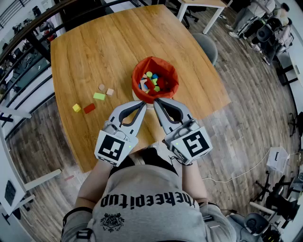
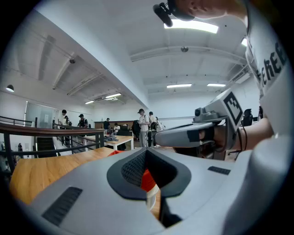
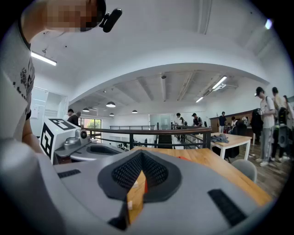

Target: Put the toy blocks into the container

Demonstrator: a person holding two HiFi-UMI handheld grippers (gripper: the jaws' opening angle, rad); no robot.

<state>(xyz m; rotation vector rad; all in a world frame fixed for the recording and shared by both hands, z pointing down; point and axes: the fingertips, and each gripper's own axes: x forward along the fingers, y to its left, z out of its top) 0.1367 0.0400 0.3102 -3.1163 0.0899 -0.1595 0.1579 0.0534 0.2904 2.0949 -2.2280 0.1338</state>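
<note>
A red-lined container (image 1: 166, 87) stands on the wooden table (image 1: 94, 52), with several coloured blocks inside. Loose on the table to its left lie a green block (image 1: 99, 96), a tan block (image 1: 110, 91), a small round block (image 1: 101, 87), a red block (image 1: 89, 108) and a yellow block (image 1: 76, 108). My left gripper (image 1: 144, 103) and right gripper (image 1: 156, 100) are side by side, tips at the container's near rim. Both are shut with nothing in them. In the left gripper view the left gripper (image 2: 146, 152) is shut, and the container (image 2: 146, 180) shows through the gap below its tips. In the right gripper view the right gripper (image 3: 139, 155) is also shut.
A grey chair (image 1: 208, 45) stands at the table's far right side and a white table (image 1: 203, 4) beyond it. A dark railing (image 1: 21, 71) runs along the left. The table's near edge lies just under my hands. People stand in the background (image 2: 143, 126).
</note>
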